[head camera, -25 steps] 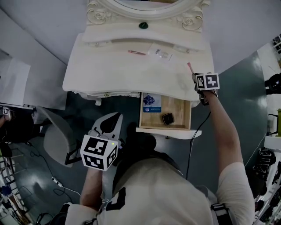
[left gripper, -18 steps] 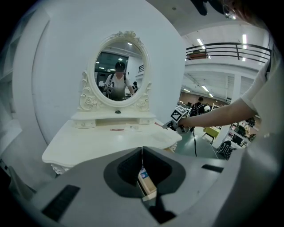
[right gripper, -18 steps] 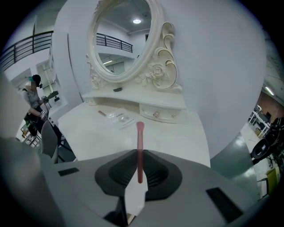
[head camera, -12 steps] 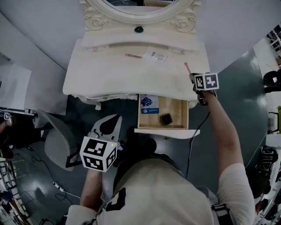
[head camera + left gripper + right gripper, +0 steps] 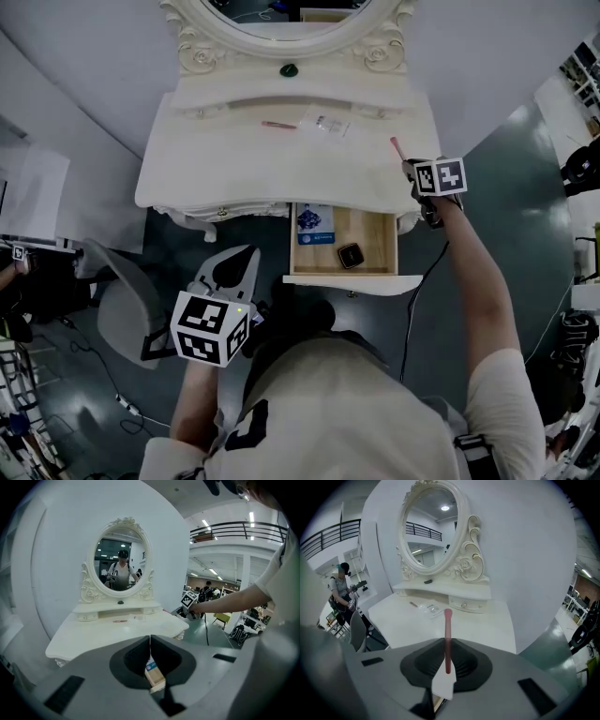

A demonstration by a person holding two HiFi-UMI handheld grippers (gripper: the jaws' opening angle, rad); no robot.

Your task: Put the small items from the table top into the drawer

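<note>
The right gripper [image 5: 447, 642] keeps its jaws pinched on the pink stick [image 5: 448, 629], now lifted off the desk [image 5: 234, 173], so the drawer [image 5: 375, 246] under the desk looks next; left gripper [image 5: 150, 641] jaws are closed, empty.

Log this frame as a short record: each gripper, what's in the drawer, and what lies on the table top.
left gripper: jaws together, nothing between them, held back from the table
right gripper: shut on a pink stick, at the right edge of the table top
drawer: open; blue packet and black square item inside
table top: clear packet and small red item lie near the back
task status: not finished
</note>
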